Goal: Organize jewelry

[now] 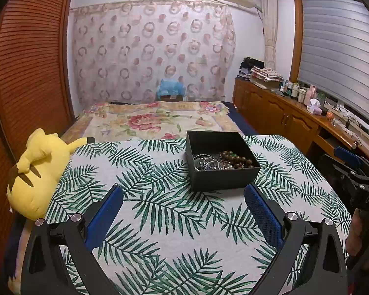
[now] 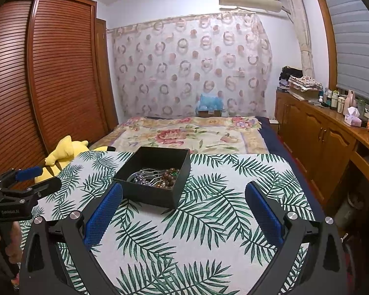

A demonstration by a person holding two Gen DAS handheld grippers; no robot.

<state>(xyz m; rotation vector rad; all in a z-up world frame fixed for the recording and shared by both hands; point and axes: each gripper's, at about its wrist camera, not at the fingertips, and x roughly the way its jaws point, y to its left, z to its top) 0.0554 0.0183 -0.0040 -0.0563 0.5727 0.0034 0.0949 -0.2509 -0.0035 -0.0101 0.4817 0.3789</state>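
An open black box (image 1: 221, 179) (image 2: 150, 194) stands on a leaf-print cloth (image 1: 160, 209) (image 2: 209, 221). Inside lie a brown bead bracelet (image 1: 236, 161) (image 2: 168, 178) and tangled silver jewelry (image 1: 206, 163) (image 2: 142, 175). My left gripper (image 1: 183, 196) is open, short of the box's near wall, with nothing between its blue pads. My right gripper (image 2: 183, 194) is open too; the box sits ahead and left, by its left fingertip. Each gripper also shows at the other view's edge, the right gripper (image 1: 356, 169) and the left gripper (image 2: 32, 179).
A yellow plush toy (image 1: 37, 172) (image 2: 64, 153) lies at the cloth's left edge. Beyond is a bed with a floral blanket (image 1: 155, 120). A slatted wooden wardrobe (image 1: 29, 73) stands left, and a wooden cabinet (image 1: 283, 115) with bottles runs along the right.
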